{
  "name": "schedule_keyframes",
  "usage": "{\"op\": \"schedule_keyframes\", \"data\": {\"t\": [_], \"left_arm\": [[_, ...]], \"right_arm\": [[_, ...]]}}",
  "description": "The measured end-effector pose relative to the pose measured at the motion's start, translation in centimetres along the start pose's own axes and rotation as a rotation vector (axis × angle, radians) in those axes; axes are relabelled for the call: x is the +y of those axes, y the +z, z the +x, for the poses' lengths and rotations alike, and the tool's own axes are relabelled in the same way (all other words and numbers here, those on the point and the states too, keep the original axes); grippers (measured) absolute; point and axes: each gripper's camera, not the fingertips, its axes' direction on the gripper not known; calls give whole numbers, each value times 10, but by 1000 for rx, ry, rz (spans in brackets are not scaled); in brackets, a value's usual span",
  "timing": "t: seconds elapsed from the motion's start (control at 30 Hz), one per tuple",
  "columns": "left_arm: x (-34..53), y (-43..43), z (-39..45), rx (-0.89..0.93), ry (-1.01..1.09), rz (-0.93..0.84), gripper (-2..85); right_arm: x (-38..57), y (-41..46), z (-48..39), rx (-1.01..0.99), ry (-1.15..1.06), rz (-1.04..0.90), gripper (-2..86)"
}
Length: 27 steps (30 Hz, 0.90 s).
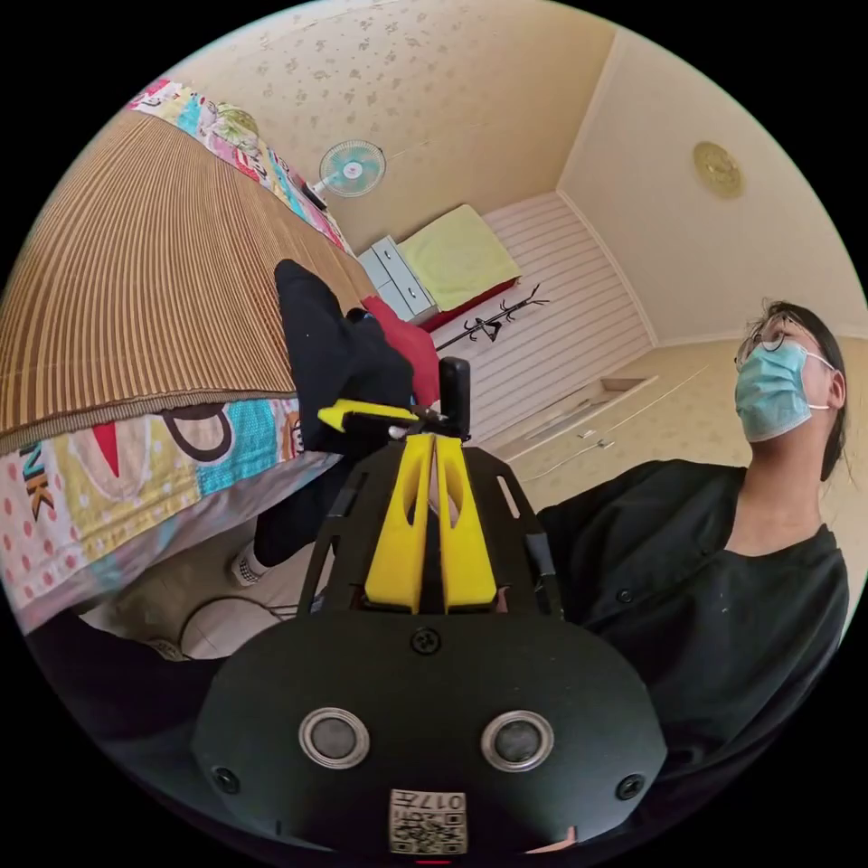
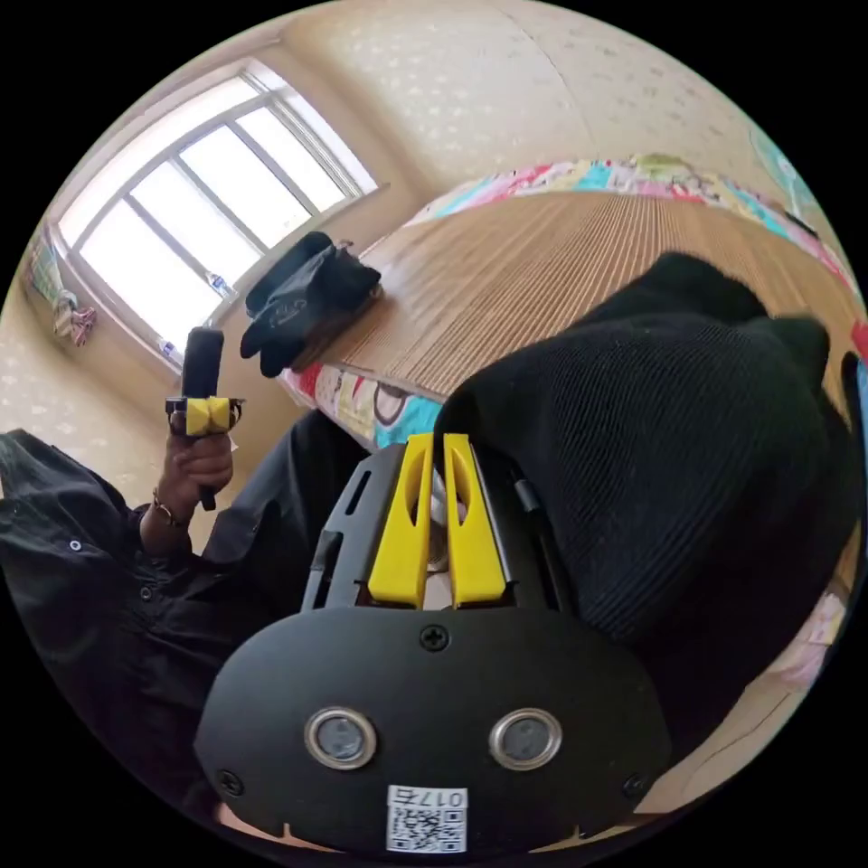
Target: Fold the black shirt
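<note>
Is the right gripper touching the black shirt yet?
Touching: in the right gripper view the right gripper has its closed jaw tips at the black shirt's edge; a pinch isn't clear.

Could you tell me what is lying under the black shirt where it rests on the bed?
The black shirt lies on a striped bamboo mat and hangs over the bed's patterned sheet. The mat directly beneath it is covered. The right gripper is shut at its edge.

A bedroom of a home is shown: a bed (image 1: pixel 136 298) covered by a striped bamboo mat over a patterned sheet, floral wallpaper, a wall fan (image 1: pixel 352 168), a small drawer unit (image 1: pixel 396 276) and a wide window (image 2: pixel 194 226).
</note>
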Motion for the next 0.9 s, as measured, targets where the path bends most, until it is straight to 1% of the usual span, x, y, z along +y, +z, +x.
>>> {"op": "schedule_keyframes", "data": {"t": [0.07, 0.13, 0.2, 0.23, 0.27, 0.3, 0.33, 0.37, 0.4, 0.43, 0.47, 0.5, 0.53, 0.57, 0.6, 0.67, 0.73, 0.77, 0.83, 0.9], "left_arm": [[-2, -8, -2, -13, -10, 32, -9], [-4, -13, -4, -21, -17, 48, -9], [-7, -16, -7, -46, -27, 45, -9], [-8, -16, -8, -54, -32, 43, -9], [-12, -15, -11, -64, -42, 38, -9], [-16, -13, -13, -63, -49, 36, -9], [-19, -11, -13, -58, -50, 36, -9], [-24, -8, -13, -43, -46, 39, -9], [-30, -4, -12, -29, -38, 43, -9], [-33, -1, -11, -22, -34, 42, -9], [-39, 4, -10, -11, -26, 36, -9], [-44, 9, -8, -5, -20, 27, -9], [-47, 12, -7, -3, -19, 23, -9], [-52, 16, -6, -3, -25, 15, -9], [-55, 18, -4, -8, -29, 11, -8], [-60, 20, 0, -17, -17, 5, -8], [-63, 18, 3, -32, -12, -1, -6], [-64, 16, 4, -45, -16, 6, -3], [-63, 8, 3, -34, -21, 45, 6], [-61, -3, -4, 74, -33, 158, 47]], "right_arm": [[8, -22, 3, -96, 10, 67, 43], [-1, -54, 3, -170, -36, 41, 46], [-17, -101, -14, -339, -249, -50, 42], [-20, -113, -17, -364, -299, -77, 42], [-26, -139, -20, -321, -340, -75, 45], [-28, -166, -16, -204, -328, -5, 54], [-28, -180, -12, -139, -307, 39, 61], [-29, -203, 2, -7, -240, 114, 78], [-31, -220, 23, 127, -124, 154, 96], [-31, -227, 36, 197, -47, 173, 101], [-25, -241, 62, 328, 114, 237, 111], [-13, -250, 81, 429, 216, 330, 115], [-7, -252, 90, 448, 254, 367, 117], [2, -252, 108, 427, 324, 393, 118], [3, -244, 125, 380, 351, 358, 119], [4, -224, 141, 358, 381, 275, 115], [12, -213, 131, 374, 341, 303, 92], [18, -213, 111, 357, 276, 351, 63], [27, -220, 74, 265, 139, 428, 47], [32, -223, 24, 103, -56, 431, 38]]}}
